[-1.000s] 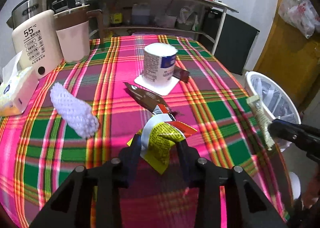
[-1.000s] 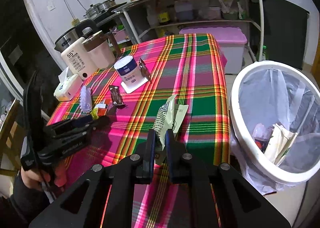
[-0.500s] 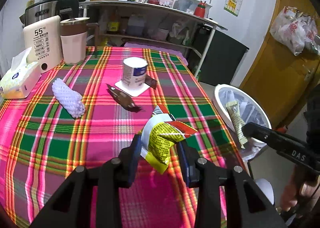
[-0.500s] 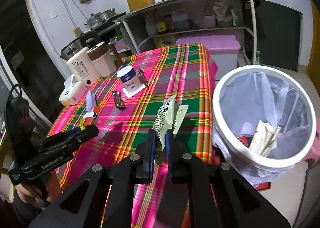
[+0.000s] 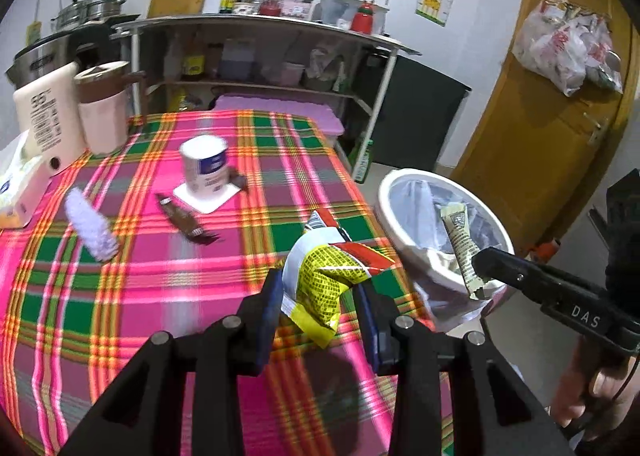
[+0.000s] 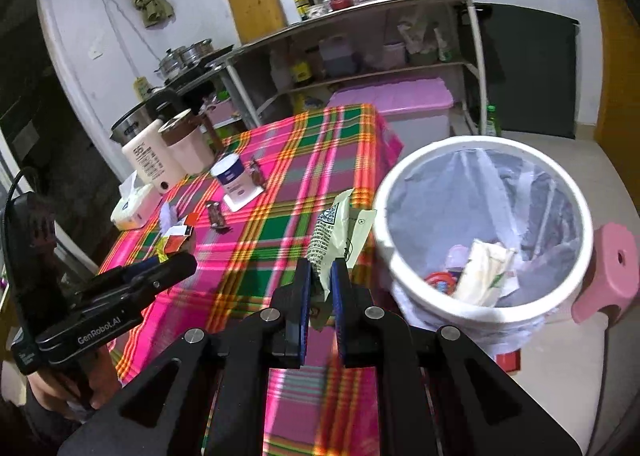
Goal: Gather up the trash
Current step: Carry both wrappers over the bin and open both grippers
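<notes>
Two grippers each carry trash above the plaid tabletop (image 5: 140, 296): the left gripper (image 5: 318, 310) clamps a crumpled yellow wrapper (image 5: 324, 280), the right gripper (image 6: 322, 290) pinches a pale-green wrapper (image 6: 334, 234) beside the white bin (image 6: 404, 192).

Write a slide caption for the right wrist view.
Right tool pinches a pale green wrapper beside the white lined trash bin, at the edge of the plaid table.
</notes>
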